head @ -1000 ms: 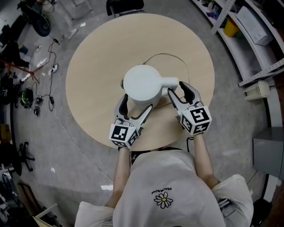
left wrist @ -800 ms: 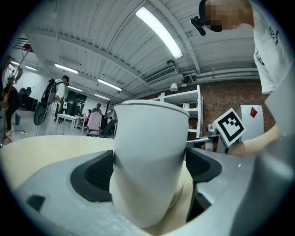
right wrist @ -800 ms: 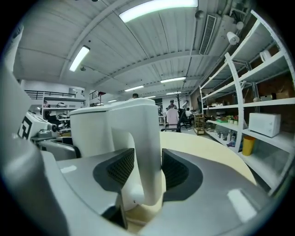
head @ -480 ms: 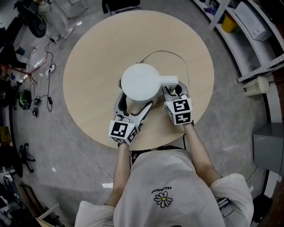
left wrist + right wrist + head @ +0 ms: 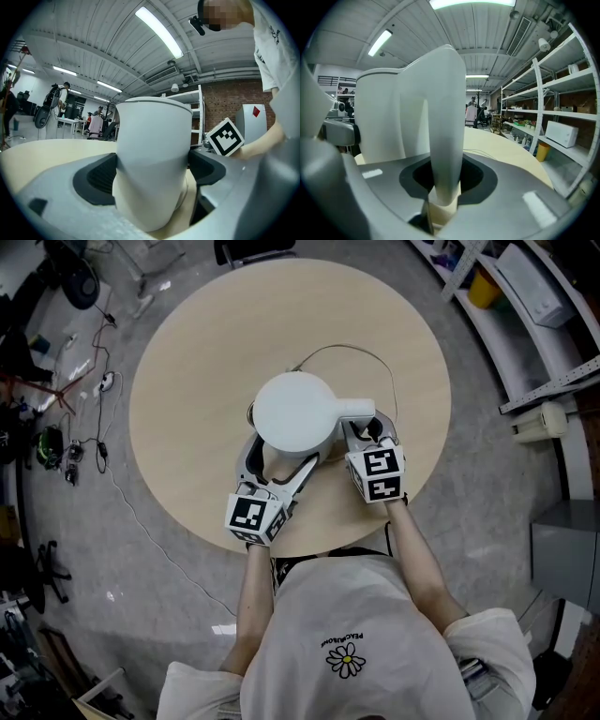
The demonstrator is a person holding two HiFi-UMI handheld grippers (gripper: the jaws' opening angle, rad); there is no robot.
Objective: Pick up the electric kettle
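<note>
The electric kettle (image 5: pixel 295 412) stands on the round table (image 5: pixel 206 352) directly ahead of both grippers, with its body between the jaws of the left gripper (image 5: pixel 279 460) and its handle (image 5: pixel 445 140) between the jaws of the right gripper (image 5: pixel 370 430).

In the left gripper view the jaws stand wide. Their dark ribbed pads (image 5: pixel 98 176) press on either flank of the body near its base, so this gripper holds the kettle by its widest part.

The right gripper's jaws are much narrower and have just been closing. In its own view the handle rises straight up out of the hollow between the two black pads (image 5: pixel 476 176), which close round it. The kettle's body stands just left of the handle there, on the far side of the left jaw.

The kettle is smooth matte white plastic, with a body that tapers a little toward the top and a flat, round lid (from above it reads as a plain white disc). The handle is a slim, flattened white strap, joined to the body at the top by a short arm.

The tabletop is pale, wood-coloured and bare, apart from a thin cord (image 5: pixel 347 351) looping behind the kettle, beyond both grippers. Each gripper has grey moulded jaws and carries a cube (image 5: pixel 251 518) with black-and-white square markers at its near end.
</note>
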